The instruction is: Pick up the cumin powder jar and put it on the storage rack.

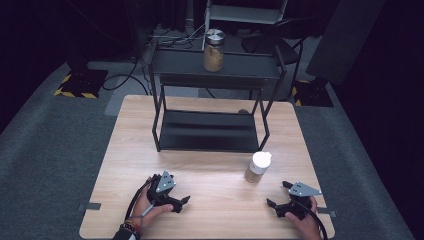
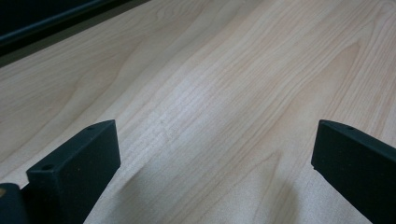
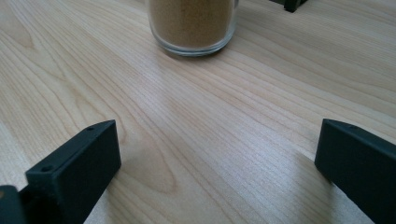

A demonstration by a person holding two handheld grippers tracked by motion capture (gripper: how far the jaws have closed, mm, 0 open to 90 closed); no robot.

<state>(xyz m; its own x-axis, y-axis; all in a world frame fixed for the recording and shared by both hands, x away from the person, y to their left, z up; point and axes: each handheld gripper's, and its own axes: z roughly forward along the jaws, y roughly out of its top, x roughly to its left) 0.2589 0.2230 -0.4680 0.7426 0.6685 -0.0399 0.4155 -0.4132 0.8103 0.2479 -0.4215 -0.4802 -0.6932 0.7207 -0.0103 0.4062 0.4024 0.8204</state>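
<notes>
Your right gripper (image 1: 281, 196) rests low over the table (image 1: 210, 210) with its jaws spread wide and nothing between them. The small jar (image 1: 258, 167) with the white lid stands upright ahead of those jaws, near but apart; the right gripper view shows its glass base and brown contents. Your left gripper (image 1: 181, 202) is likewise wide open and empty above bare wood. Beyond stands a black shelf rack (image 1: 210, 131), a second jar (image 1: 214, 50) on its upper shelf.

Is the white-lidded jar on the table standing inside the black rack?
No: in the high view the white-lidded jar stands on the bare table in front of the black rack, near its front right leg.
</notes>
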